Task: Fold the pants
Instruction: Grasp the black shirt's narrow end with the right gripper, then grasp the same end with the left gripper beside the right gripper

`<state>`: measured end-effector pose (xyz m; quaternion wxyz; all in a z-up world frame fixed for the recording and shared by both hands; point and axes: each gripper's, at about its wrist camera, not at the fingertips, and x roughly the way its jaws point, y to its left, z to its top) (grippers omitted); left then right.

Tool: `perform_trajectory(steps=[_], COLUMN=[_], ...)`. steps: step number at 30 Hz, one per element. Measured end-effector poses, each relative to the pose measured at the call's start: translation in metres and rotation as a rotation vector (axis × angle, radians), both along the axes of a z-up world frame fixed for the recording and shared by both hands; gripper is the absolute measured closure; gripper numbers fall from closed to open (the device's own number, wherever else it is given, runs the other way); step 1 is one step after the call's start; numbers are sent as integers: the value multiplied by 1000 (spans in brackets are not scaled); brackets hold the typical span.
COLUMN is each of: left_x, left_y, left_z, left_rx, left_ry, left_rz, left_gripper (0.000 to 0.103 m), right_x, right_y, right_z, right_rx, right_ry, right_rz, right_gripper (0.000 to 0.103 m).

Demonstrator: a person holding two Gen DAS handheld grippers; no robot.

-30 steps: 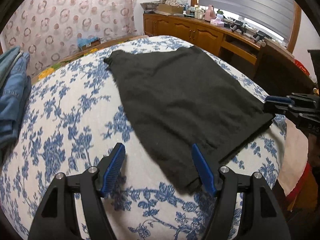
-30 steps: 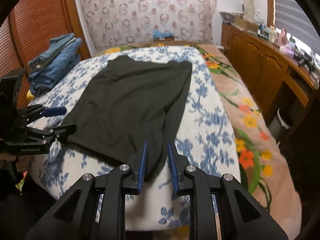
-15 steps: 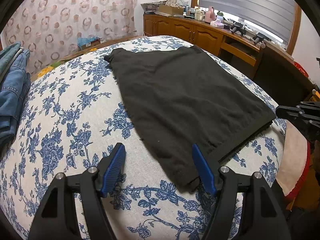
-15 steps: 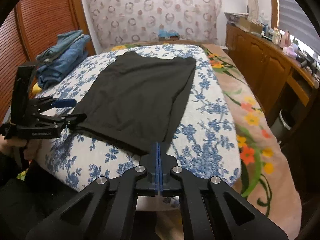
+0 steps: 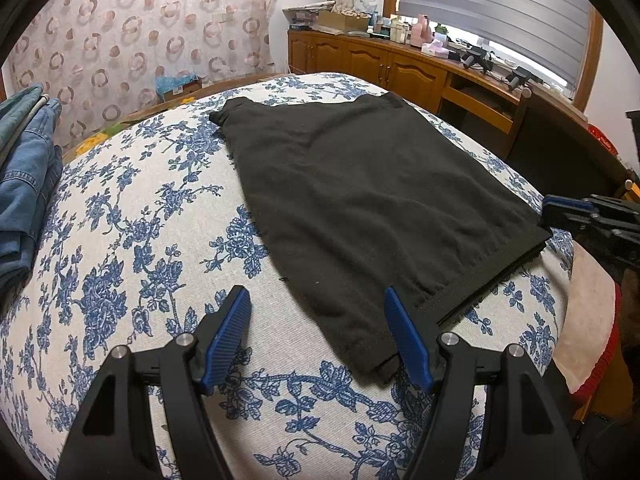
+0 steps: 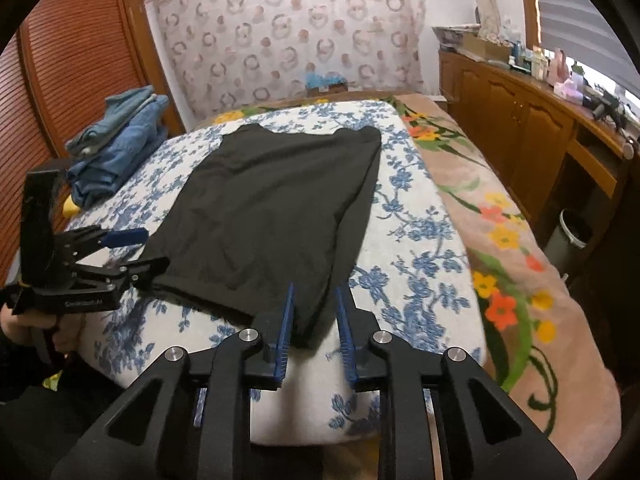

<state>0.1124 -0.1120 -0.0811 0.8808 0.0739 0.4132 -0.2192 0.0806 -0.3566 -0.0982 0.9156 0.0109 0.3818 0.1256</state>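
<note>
Nearest the pants' hem, the right gripper [image 6: 314, 326] stands with fingers slightly parted, having just been opening, astride the right hem corner without pinching it. The left gripper [image 5: 318, 338] is wide open, holding nothing, its right finger touching the left hem corner. The black pants [image 6: 276, 216] lie flat on the flowered bed [image 6: 424, 240], long axis running away from the hem toward the curtain. Both corners should be pinched evenly and carried straight along that axis. Folded jeans [image 6: 120, 140] lie beyond, left of the pants.

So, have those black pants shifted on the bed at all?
No. The pants lie as before against the blue flowers of the bedspread; their corners sit at the same blooms.
</note>
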Motion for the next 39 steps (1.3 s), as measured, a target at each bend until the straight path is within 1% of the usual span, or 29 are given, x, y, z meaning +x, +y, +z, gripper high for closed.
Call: perform_trajectory(steps=[5,6,7,9,14,19,21,22,24,25,26,28,29,32,34,37,39], left_x=[0,0,0,0,0,0,-1,-1,-1,-1,-1,-1,-1,-4,-6,-10,-12], left_y=[0,0,0,0,0,-1,-1,-1,1,3,4,9,10,13,14,13,12], left_z=[0,0,0,-1,-1,1,1,2,2,3,3,4,4,4,4,4,4], left_rx=[0,-1,-1,-1,-1,-2,-7,-13,-34,-54,-73,-103,-110,-120,-130,-135,-137], left_ry=[0,0,0,0,0,2,-1,-1,3,8,17,33,35,36,40,43,43], left_rz=[0,0,0,-1,0,10,17,20,24,23,21,18,19,24,21,11,7], left_gripper=[33,33,33,33,33,33,33,33,33,35,35,42,43,48,54,61,63], right_x=[8,7,6,1,-9,-6,-5,-5,-3,-1,0,1,2,3,2,2,1], right_y=[9,10,12,13,10,9,7,5,2,0,0,-2,-2,0,3,4,5], right_z=[-11,-11,-12,-11,-5,-9,-7,-7,-9,-10,-12,-15,-17,-20,-21,-21,-22], right_rx=[-8,-16,-21,-38,-35,-30,-31,-29,-24,-22,-19,-3,3,26,11,9,4], right_ry=[19,18,17,0,-21,-9,-19,-24,-17,-9,-4,8,11,16,8,2,1], right_rz=[17,19,25,29,23,4,-17,-25,-38,-42,-43,-43,-40,-17,-18,-16,-14], right_gripper=[83,91,96,100,100,100,88,86,80,79,78,77,77,77,77,76,76])
